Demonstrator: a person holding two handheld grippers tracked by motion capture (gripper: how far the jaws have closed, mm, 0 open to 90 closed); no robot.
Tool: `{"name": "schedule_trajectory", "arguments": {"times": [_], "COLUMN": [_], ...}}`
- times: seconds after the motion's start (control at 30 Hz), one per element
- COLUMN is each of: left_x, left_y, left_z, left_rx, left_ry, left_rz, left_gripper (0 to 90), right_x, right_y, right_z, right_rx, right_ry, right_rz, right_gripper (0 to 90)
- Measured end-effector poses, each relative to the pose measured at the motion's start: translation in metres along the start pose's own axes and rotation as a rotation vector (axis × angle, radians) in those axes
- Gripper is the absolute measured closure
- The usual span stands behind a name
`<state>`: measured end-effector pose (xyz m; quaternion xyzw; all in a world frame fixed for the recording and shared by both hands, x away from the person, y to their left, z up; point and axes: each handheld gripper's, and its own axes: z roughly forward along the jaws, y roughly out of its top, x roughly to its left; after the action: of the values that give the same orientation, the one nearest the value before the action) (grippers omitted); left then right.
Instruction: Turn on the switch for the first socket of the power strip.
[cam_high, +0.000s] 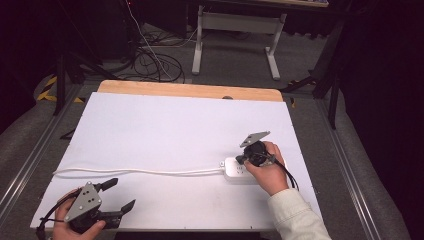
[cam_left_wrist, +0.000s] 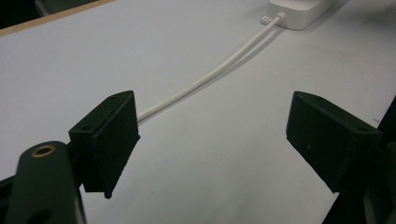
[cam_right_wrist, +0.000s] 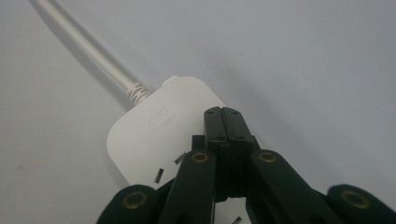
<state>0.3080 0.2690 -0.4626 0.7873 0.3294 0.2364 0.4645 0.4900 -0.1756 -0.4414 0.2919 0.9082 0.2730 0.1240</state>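
I am working in a dark room with a grey floor (cam_high: 235, 70). Beyond the far edge of my table, a white table frame (cam_high: 239, 37) is standing, and black cables (cam_high: 150, 62) are lying in loops on the floor at the far left. Metal rails (cam_high: 30, 160) are running along the left and right sides of my table.

The table (cam_high: 190, 90) is wooden, but a white sheet (cam_high: 175, 125) is covering almost all of it, so only a strip of wood is showing at the far edge.

On the right part of the sheet, a white power strip (cam_high: 237, 171) is lying flat. Its white cord (cam_high: 135, 171) is running from its left end across the sheet to the left side, in a nearly straight line.

My right gripper (cam_high: 245, 159) is reaching over the power strip, held by my right hand (cam_high: 267, 172) in a pale sleeve (cam_high: 295, 215). In the right gripper view its jaws are pressed together with nothing between them, and the tips are pointing down at the top face of the strip, near the end where the cord is entering. I cannot tell if they are touching it.

My left gripper (cam_high: 120, 195) is sitting at the near left corner, well apart from the power strip, in my left hand (cam_high: 75, 227). Its jaws are spread wide. In the left gripper view the cord is passing just beside one jaw, and the strip is lying far ahead.
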Motion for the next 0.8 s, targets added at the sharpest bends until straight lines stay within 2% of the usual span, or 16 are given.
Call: {"name": "schedule_trajectory", "arguments": {"times": [0.23, 0.33, 0.43, 0.5, 0.57, 0.67, 0.8], "left_x": [-0.0002, -0.0002, -0.0004, -0.0002, -0.0001, -0.0006, -0.0003], "left_y": [0.0003, 0.0004, 0.0003, 0.0003, 0.0004, 0.0007, 0.0002], "left_z": [0.0, -0.0001, -0.0005, -0.0003, 0.0, -0.0002, -0.0007], "left_rx": [0.0, -0.001, -0.001, -0.002, 0.0, -0.005, -0.003], "left_ry": [0.0, 0.002, 0.0, 0.0, -0.001, -0.004, -0.004], "left_rz": [0.005, 0.005, 0.002, 0.002, 0.004, 0.001, -0.007], "left_gripper": [17.7, 17.7, 17.7, 17.7, 17.6, 17.5, 17.5], "right_x": [0.0008, -0.0016, -0.0018, -0.0013, 0.002, 0.003, 0.0004], "right_y": [0.0012, 0.0013, 0.0014, 0.0016, 0.0028, 0.0034, 0.0031], "right_z": [0.001, 0.0013, 0.0015, 0.0015, 0.0027, 0.0028, 0.0021], "right_rx": [0.012, 0.015, 0.017, 0.02, 0.034, 0.039, 0.029], "right_ry": [-0.003, 0.011, 0.013, 0.01, -0.009, -0.018, -0.001], "right_rz": [-0.001, 0.02, 0.017, 0.015, -0.01, -0.008, 0.007], "right_gripper": [90.0, 90.0, 90.0, 90.0, 90.0, 90.0, 90.0]}}
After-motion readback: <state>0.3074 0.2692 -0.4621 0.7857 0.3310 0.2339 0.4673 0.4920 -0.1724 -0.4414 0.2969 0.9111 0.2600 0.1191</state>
